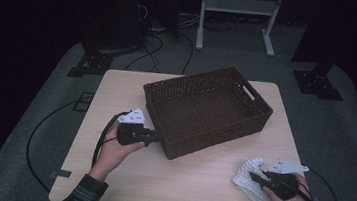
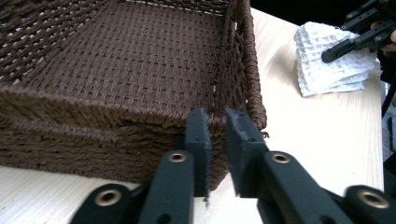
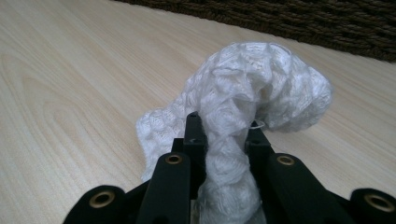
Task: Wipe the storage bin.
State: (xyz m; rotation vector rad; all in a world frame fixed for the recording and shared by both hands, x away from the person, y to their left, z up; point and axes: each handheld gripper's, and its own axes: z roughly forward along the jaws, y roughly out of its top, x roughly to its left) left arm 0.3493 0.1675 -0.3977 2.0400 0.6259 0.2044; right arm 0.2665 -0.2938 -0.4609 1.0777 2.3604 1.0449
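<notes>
I have the left gripper [image 1: 158,137] at the near left corner of the brown woven basket [image 1: 244,123], and in the left gripper view its fingers [image 2: 198,140] sit close together with the basket's corner wall in the narrow gap between them; they look pinched on that wall, though I cannot tell how firmly. The basket stands on the pale wooden surface [image 1: 198,183], turned at an angle, with a cut-out handle in its far right end. I can see its woven floor in the high view and in the left gripper view, and nothing lies in it.

The white waffle-weave cloth [image 1: 249,176] is outside the basket, on the surface near the front right corner, well apart from the basket's wall. My right gripper [image 1: 255,177] is on it: in the right gripper view the fingers [image 3: 195,135] pinch a bunched fold of the cloth [image 3: 247,102] between them, and the cloth humps up beyond the tips while its lower edge rests on the wood. The basket's side runs along the top of that view.
</notes>
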